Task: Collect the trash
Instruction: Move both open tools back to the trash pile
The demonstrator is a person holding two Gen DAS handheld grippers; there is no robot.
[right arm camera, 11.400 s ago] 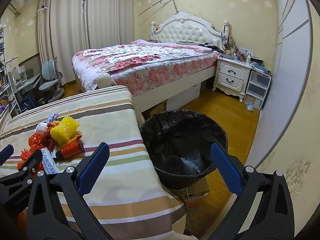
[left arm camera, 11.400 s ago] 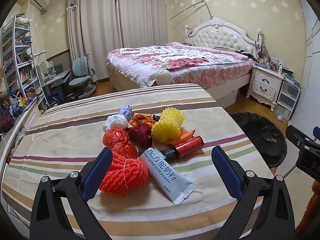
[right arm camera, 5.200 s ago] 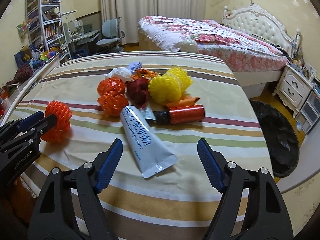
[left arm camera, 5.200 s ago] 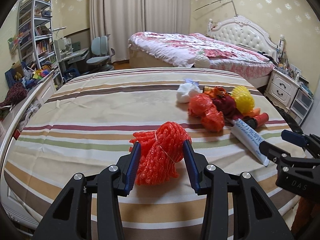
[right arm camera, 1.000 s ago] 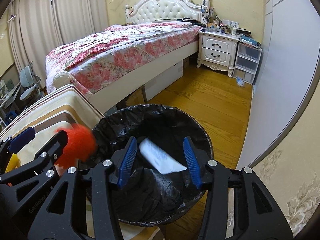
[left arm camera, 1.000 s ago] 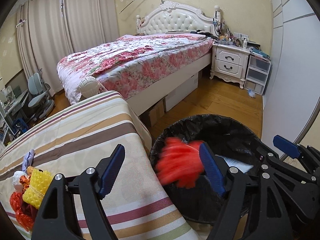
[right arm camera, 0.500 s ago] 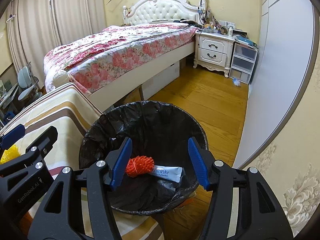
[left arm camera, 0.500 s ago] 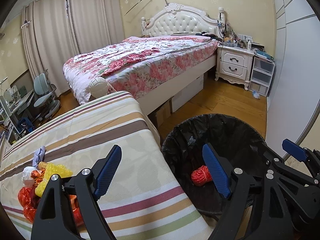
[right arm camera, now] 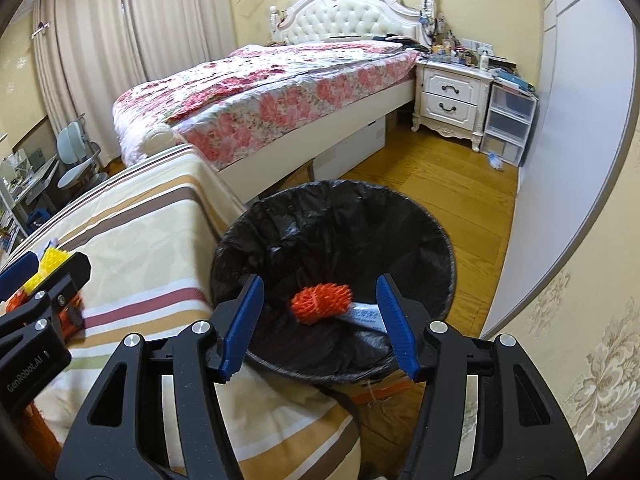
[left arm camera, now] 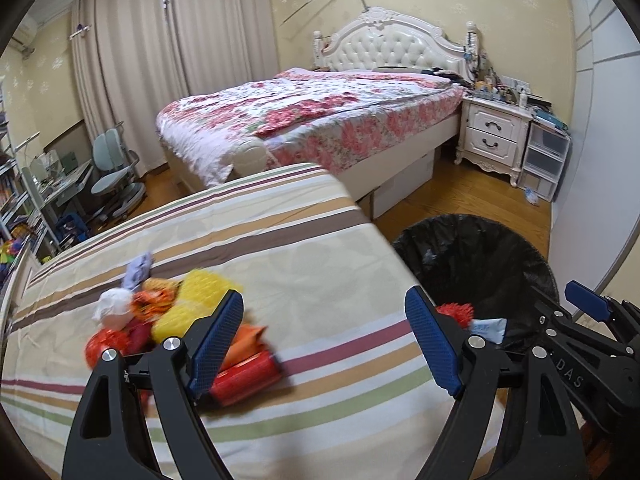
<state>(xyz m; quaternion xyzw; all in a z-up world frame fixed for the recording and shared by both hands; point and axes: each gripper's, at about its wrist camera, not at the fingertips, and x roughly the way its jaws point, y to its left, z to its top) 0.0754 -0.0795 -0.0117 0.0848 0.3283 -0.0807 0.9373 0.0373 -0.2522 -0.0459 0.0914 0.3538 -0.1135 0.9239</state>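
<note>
Both tongs are wide apart and hold nothing. In the left view, the left tongs [left arm camera: 324, 340] sit at the bottom of the frame, over the striped desk [left arm camera: 320, 272]. In the right view, the right tongs [right arm camera: 320, 320] sit at the bottom middle, above the black bin [right arm camera: 440, 232].

Two bits of trash lie at the bottom of the bin: a red net ball [right arm camera: 320, 302] and a white tube [right arm camera: 364, 316], touching each other.

More trash waits in a heap [left arm camera: 168, 320] at the lower left of the left view. It has yellow net balls [left arm camera: 196, 300], a red roll [left arm camera: 248, 376], an orange wrapper [left arm camera: 248, 334], a red net ball and a white crumpled paper [left arm camera: 112, 308]. This part is a bit blurry.

I think the next job is to fetch another piece. The red roll is nearest to the left tongs, so it looks like a good pick. To do it well, bring the tongs down with one finger on each side of the roll, squeeze across its round middle, and lift it straight up so the other bits do not get knocked off the desk. The roll may slip or roll away, so go slowly.
</note>
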